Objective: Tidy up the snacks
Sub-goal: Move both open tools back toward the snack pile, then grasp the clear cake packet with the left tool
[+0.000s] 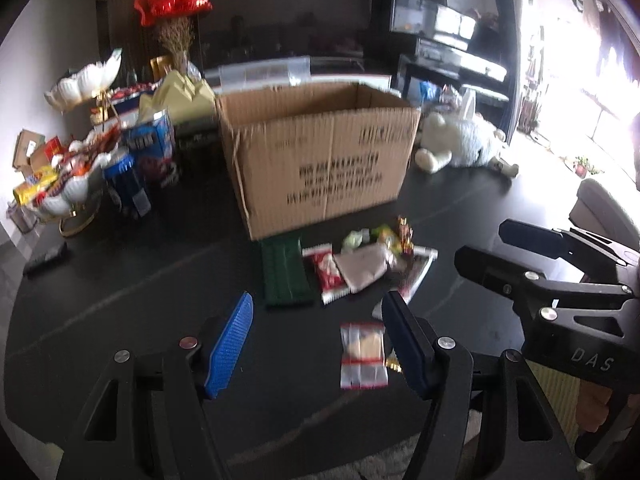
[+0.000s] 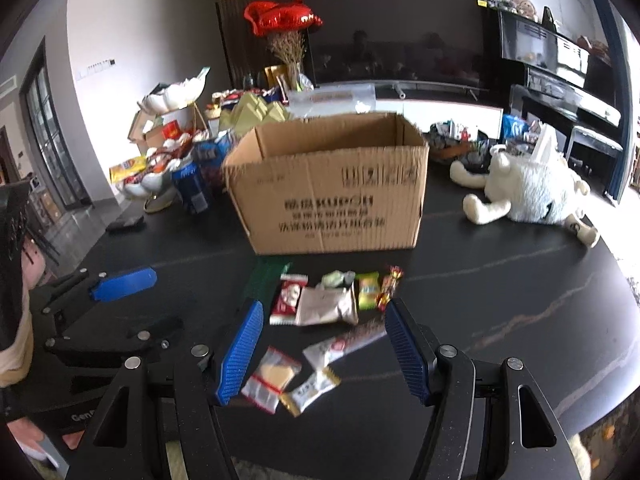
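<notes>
Nearest, the left gripper hangs over the dark table with its blue pads apart and nothing between them; a clear packet with red stripes lies just beside its right pad. The right gripper also stands with jaws apart, empty, above that packet, a small gold-edged wrapper and a long brown-and-white bar. Beyond these lies a loose cluster of snacks, in front of the open cardboard box. Farther right rests a white plush toy.
</notes>
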The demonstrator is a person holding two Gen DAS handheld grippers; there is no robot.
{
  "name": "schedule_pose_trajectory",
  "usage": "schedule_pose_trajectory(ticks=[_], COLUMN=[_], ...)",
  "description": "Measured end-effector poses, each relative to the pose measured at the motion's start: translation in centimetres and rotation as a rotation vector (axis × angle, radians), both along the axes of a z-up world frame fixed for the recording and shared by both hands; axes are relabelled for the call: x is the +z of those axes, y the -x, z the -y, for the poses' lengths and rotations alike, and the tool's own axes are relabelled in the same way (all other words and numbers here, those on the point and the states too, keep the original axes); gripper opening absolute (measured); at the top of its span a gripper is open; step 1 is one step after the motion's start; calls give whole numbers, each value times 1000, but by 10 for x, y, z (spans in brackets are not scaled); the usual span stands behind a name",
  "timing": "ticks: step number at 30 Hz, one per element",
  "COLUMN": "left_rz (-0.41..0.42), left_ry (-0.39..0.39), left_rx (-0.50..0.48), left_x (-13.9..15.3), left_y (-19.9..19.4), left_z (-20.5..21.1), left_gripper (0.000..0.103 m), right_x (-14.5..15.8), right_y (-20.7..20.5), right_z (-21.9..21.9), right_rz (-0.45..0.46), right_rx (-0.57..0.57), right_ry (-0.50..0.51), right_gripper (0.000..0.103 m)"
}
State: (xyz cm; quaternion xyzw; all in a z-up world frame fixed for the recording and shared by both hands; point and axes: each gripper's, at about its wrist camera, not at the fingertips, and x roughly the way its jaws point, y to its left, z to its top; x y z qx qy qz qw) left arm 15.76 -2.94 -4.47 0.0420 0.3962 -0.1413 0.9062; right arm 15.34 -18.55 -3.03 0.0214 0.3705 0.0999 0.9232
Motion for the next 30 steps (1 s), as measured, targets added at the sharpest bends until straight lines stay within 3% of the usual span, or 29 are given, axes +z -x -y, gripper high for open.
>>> schedule_pose_trajectory(ticks=[19,30], left_rz=[-165,-192], left_ry=[-28,-38], left_rx=[-82,-80], left_x=[-69,-91], left_y=[0,-16], left_z=[22,32], left_gripper=[66,64], right_x=[-71,-92], right_y=[8,1], right_z=[17,28], right_rz=[-213,-272], right_rx=[-74,-121], right_ry=[-48,-66], right_gripper=[64,64])
